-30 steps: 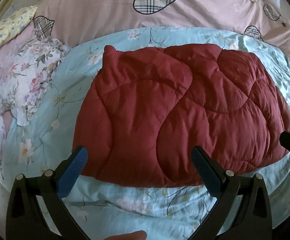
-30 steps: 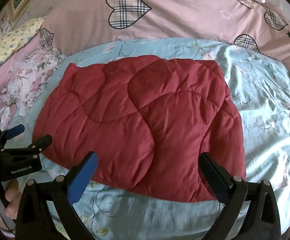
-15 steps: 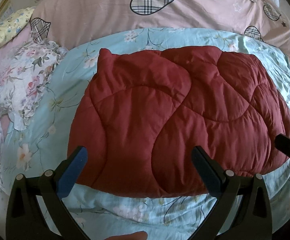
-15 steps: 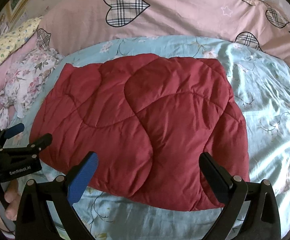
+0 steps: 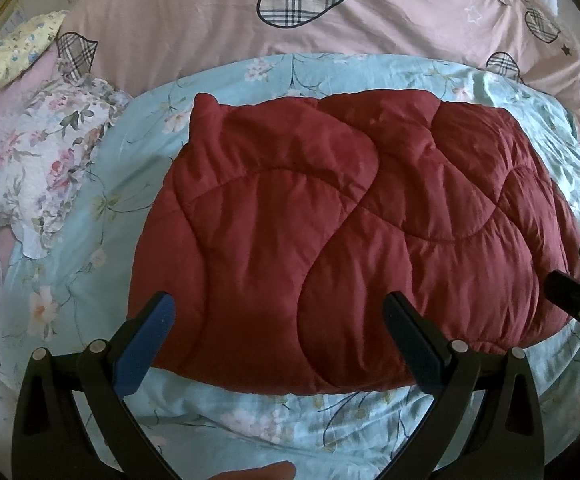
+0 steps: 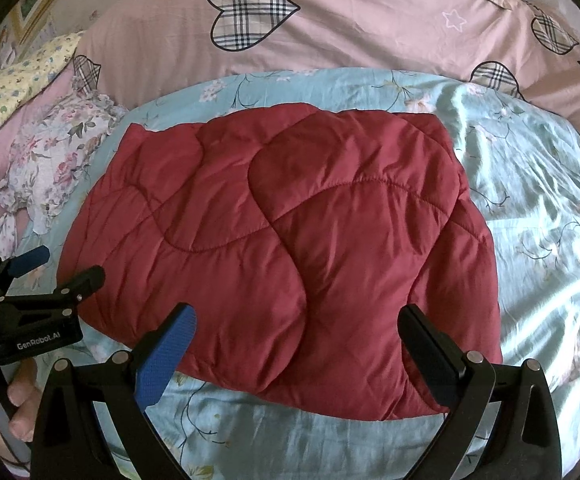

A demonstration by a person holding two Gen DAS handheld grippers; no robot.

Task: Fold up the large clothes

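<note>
On the left, the left gripper (image 5: 278, 320) is hovering spread wide, holding nothing; the dark red quilted padded garment (image 5: 350, 240) is lying folded on the pale blue floral bedsheet (image 5: 102, 208); the right gripper (image 6: 298, 332) is gaping empty too.

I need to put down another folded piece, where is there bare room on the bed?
Bare blue sheet lies right of the red quilt, and a strip runs along its near edge. The left is crowded by floral cloth.
</note>
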